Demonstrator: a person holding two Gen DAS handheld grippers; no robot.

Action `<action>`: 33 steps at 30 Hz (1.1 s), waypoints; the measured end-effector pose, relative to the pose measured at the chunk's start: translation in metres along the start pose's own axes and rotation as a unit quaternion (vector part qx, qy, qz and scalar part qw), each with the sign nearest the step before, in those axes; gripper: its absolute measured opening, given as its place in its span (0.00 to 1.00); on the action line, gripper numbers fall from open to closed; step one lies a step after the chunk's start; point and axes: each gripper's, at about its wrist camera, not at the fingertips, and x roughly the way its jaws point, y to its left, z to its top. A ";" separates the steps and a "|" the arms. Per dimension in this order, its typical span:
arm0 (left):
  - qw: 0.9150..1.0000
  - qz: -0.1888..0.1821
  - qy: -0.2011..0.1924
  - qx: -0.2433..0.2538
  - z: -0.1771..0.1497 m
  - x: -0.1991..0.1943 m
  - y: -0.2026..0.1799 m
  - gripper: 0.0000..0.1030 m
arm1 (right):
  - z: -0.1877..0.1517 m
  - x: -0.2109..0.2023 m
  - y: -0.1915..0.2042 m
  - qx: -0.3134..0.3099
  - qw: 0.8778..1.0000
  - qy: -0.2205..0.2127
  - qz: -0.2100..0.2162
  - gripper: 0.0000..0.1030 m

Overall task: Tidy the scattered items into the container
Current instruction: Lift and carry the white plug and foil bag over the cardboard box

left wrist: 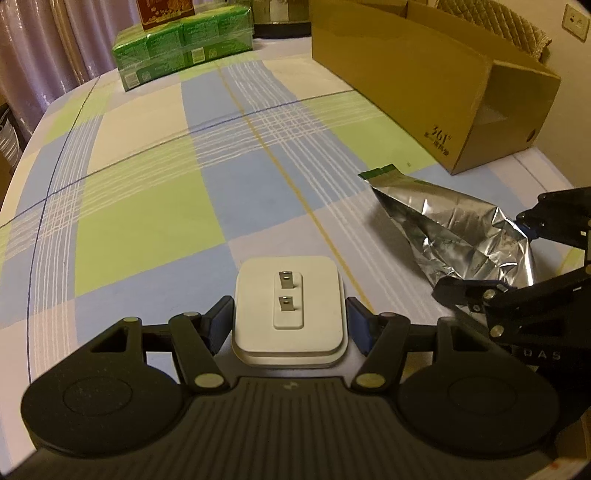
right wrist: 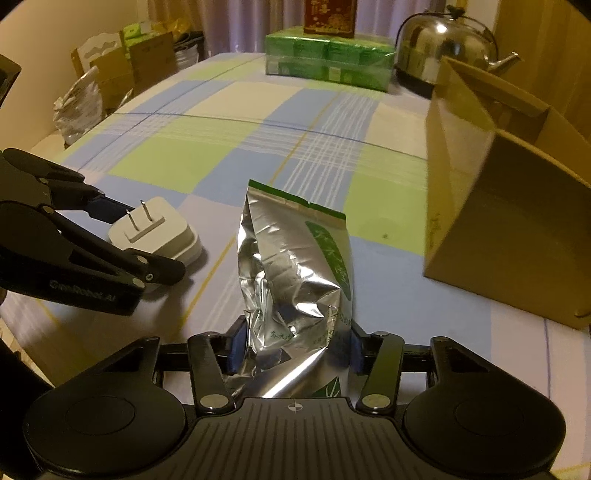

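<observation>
The left gripper (left wrist: 290, 321) has its blue pads pressed against both sides of a white plug adapter (left wrist: 289, 310), a flat, rounded square block with two metal prongs pointing up. In the right wrist view the adapter (right wrist: 157, 230) rests on the checked tablecloth (left wrist: 147, 184) with the left gripper's (right wrist: 142, 243) fingers flanking it. Just beside it, the right gripper (right wrist: 295, 345) clamps a crumpled silver foil pouch (right wrist: 295, 266), its lower half creased and dented, a green band along the sealed top edge and green printed lettering down one face. From the left camera the pouch (left wrist: 454, 229) lies tilted, with the right gripper (left wrist: 517, 254) around its far end. The open brown cardboard box (left wrist: 424, 85) stands near, farther along the table on the right side. At the far end, a shrink-wrapped green pack (right wrist: 328, 61) carries a red carton (right wrist: 330, 16), with a steel kettle (right wrist: 443, 40) next to it.
</observation>
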 end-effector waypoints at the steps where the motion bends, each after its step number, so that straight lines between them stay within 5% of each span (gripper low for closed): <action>1: 1.000 -0.002 -0.003 0.000 0.000 -0.002 -0.001 0.58 | -0.001 -0.003 -0.001 0.003 1.000 -0.002 0.000 0.48; 33: 0.997 -0.049 -0.035 0.049 0.027 -0.019 -0.060 0.58 | -0.020 -0.055 -0.038 0.087 0.995 -0.021 -0.041 0.48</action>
